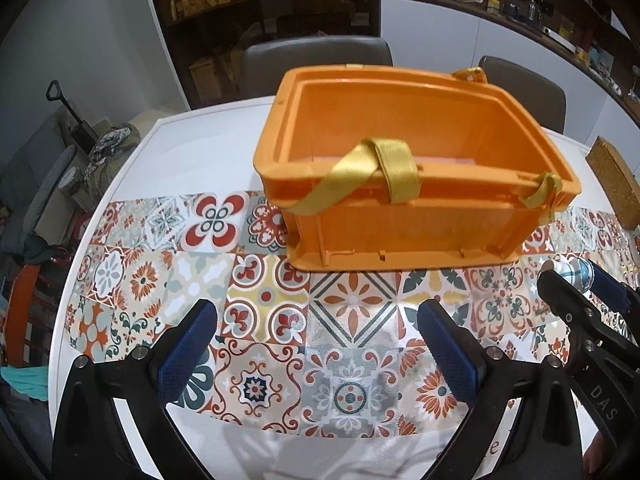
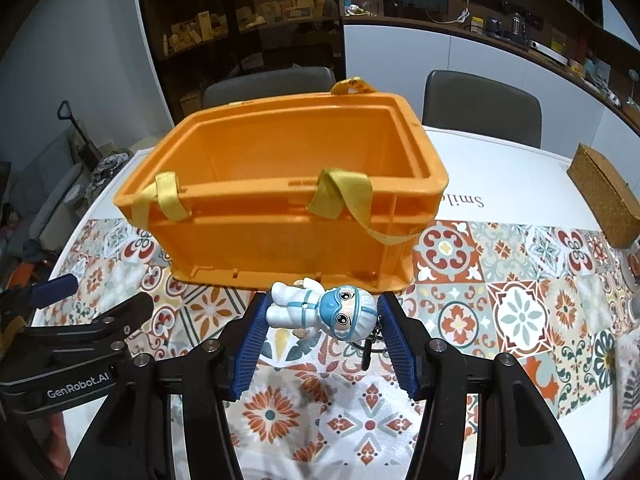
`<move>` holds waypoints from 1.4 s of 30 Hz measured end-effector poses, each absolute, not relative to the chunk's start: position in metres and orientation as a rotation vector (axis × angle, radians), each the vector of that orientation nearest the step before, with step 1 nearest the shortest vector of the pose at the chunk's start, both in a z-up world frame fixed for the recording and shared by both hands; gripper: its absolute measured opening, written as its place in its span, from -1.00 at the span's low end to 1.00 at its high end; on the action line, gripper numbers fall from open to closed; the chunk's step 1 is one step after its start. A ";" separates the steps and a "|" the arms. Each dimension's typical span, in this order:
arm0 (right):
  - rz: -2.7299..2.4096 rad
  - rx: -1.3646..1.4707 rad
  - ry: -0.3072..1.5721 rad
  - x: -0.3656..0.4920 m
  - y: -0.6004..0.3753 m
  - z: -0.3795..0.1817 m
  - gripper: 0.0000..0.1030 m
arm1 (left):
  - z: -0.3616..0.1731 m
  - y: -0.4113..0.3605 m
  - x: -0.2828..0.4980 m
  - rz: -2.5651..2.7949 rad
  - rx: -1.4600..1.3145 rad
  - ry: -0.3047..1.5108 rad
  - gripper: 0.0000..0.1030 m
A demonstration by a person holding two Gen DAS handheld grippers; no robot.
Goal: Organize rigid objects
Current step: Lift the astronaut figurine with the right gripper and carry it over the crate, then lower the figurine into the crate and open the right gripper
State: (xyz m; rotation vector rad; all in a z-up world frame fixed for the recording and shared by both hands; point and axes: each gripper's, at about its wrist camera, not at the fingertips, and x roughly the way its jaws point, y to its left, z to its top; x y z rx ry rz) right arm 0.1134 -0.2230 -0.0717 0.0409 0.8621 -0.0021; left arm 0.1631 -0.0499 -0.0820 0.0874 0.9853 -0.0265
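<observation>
The right gripper (image 2: 322,316) is clasping the figurine (image 2: 324,310); the left gripper (image 1: 316,344), released, is idling; clear the 12 o'clock crate (image 2: 280,236) rim first.

both wrist views look steeply down, sharing the orange crate (image 1: 416,172) nearby.

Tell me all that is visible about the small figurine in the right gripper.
The figurine is a small glossy, plastic-looking doll in a white suit with blue trim, a white hood, blue goggles and big cartoon eyes. It lies sideways, head to the right, clamped between the blue ribbed fingers of the right gripper, above the patterned tablecloth, just before the orange crate. A dark keychain hangs below its head.
</observation>
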 end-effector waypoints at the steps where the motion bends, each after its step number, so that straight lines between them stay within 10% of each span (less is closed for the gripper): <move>1: -0.003 0.045 0.859 0.113 -0.223 -0.069 0.08 | -0.079 -0.050 0.162 -0.027 0.089 0.979 0.98; 42: 0.041 0.010 0.811 0.159 -0.204 0.010 0.08 | -0.001 -0.043 0.196 -0.058 0.061 0.850 1.00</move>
